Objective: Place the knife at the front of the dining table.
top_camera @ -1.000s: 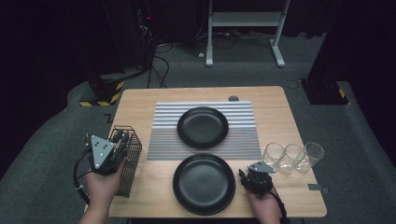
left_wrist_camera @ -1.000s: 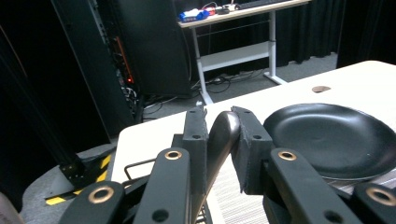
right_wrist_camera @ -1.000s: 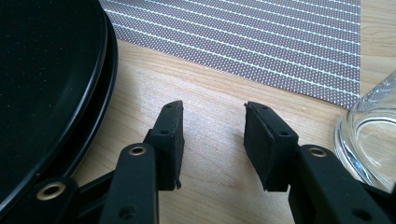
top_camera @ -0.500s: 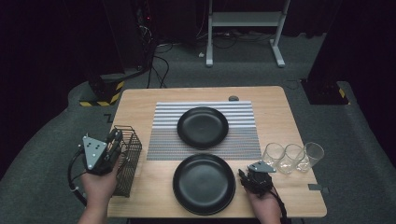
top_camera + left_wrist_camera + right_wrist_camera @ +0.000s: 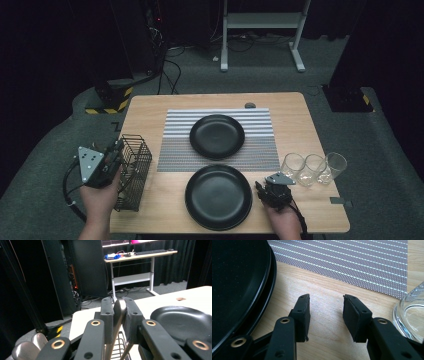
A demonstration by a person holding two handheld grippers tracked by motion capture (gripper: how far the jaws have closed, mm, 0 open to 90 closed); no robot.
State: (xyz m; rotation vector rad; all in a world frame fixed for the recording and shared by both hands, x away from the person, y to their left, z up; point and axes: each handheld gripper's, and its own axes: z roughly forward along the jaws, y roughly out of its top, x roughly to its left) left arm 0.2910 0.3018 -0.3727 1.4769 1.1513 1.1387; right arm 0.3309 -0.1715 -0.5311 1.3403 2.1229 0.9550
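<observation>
No readable text, labels, brands or numbers anywhere (black-yellow hazard stripes only, wordless).

Wire basket [image 5: 132, 171] left of near plate [image 5: 218, 196]; glasses [image 5: 313, 168] right of it.

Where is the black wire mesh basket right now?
In the high view, the black wire mesh basket stands at the table's left edge, beside the left gripper, left of the striped placemat.
</observation>
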